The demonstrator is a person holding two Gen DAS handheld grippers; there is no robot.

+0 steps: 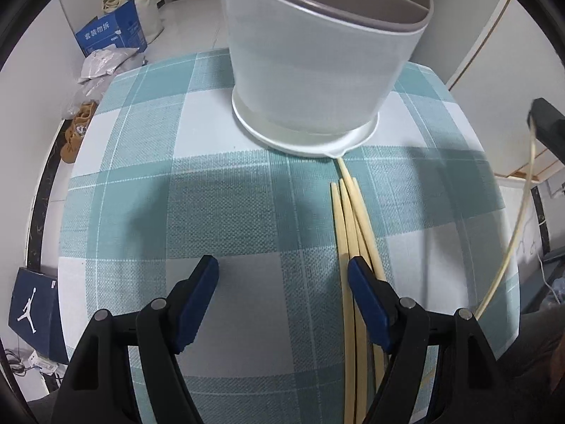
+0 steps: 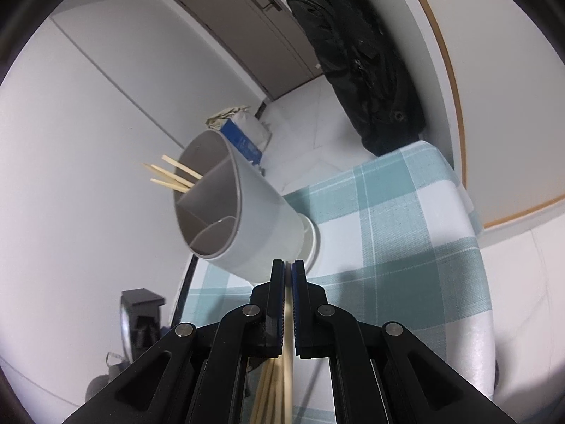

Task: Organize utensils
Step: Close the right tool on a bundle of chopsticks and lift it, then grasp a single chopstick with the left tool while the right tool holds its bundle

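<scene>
A white utensil holder (image 1: 317, 70) with grey inner compartments stands at the far side of the checked tablecloth (image 1: 212, 176). Several bamboo chopsticks (image 1: 344, 219) lie on the cloth, pointing at the holder's base. My left gripper (image 1: 282, 265) hovers open over the cloth, its right finger above those chopsticks and nothing between the pads. My right gripper (image 2: 288, 265) is shut on a single chopstick (image 2: 288, 318), raised to the right of the table; this chopstick (image 1: 519, 219) hangs down from the right gripper (image 1: 533, 116). The holder (image 2: 261, 212) has three chopsticks (image 2: 173, 176) in its far compartment.
On the floor to the left are a blue carton (image 1: 109, 35), plastic bags (image 1: 102, 67), brown shoes (image 1: 76, 130) and a navy shoebox (image 1: 31, 311). A black jacket (image 2: 363, 56) hangs by the wall beyond the table. The table's edges lie close on both sides.
</scene>
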